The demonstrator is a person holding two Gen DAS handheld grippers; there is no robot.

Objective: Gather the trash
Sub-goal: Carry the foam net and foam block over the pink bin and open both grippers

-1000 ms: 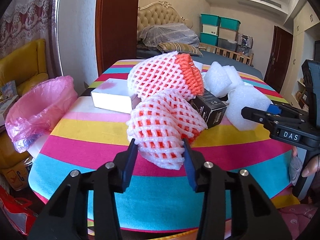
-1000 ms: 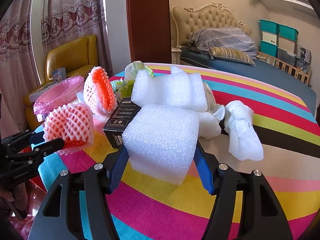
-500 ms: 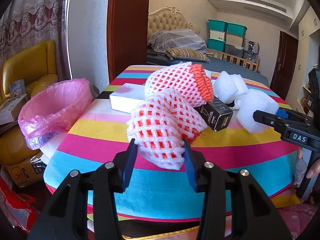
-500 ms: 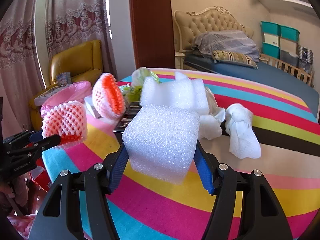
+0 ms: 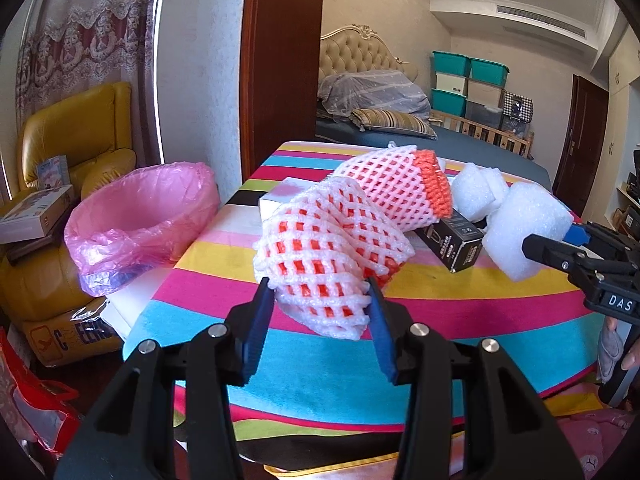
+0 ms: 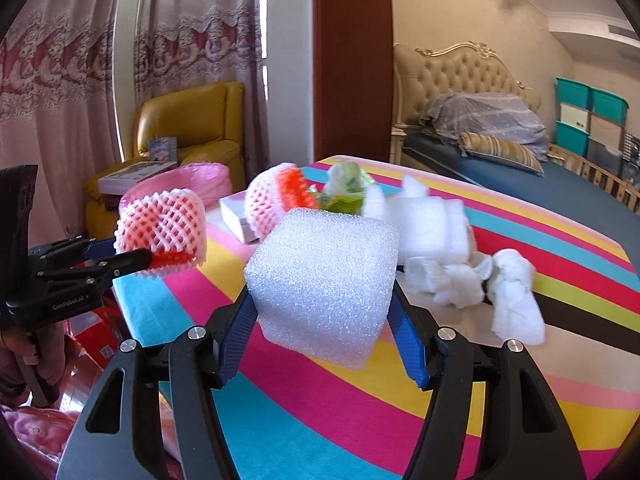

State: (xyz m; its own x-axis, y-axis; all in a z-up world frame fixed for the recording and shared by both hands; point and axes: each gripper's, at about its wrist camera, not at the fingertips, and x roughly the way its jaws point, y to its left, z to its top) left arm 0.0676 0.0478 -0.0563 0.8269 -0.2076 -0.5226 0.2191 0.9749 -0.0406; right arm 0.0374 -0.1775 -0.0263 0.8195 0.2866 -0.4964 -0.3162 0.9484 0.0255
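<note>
My left gripper [image 5: 320, 292] is shut on a white-and-orange foam fruit net [image 5: 328, 256], held above the striped table's near edge. My right gripper [image 6: 322, 304] is shut on a white foam block [image 6: 324, 280], lifted off the table. In the left wrist view the right gripper [image 5: 532, 246] shows at the right with the foam block [image 5: 524, 232]. In the right wrist view the left gripper [image 6: 132, 258] shows at the left with the net [image 6: 162, 226]. A pink-lined bin [image 5: 140, 220] stands left of the table.
On the striped table [image 5: 360, 344] lie a second foam net [image 5: 396, 188], a black carton [image 5: 456, 240], a white box [image 5: 276, 200], foam pieces [image 6: 432, 220], crumpled tissue [image 6: 516, 292] and a green wrapper [image 6: 344, 188]. A yellow armchair [image 5: 76, 136] and a bed [image 6: 520, 164] stand behind.
Both grippers have risen and pulled back from the table with their loads. The view has swung left, so the pink bin shows nearer the middle.
</note>
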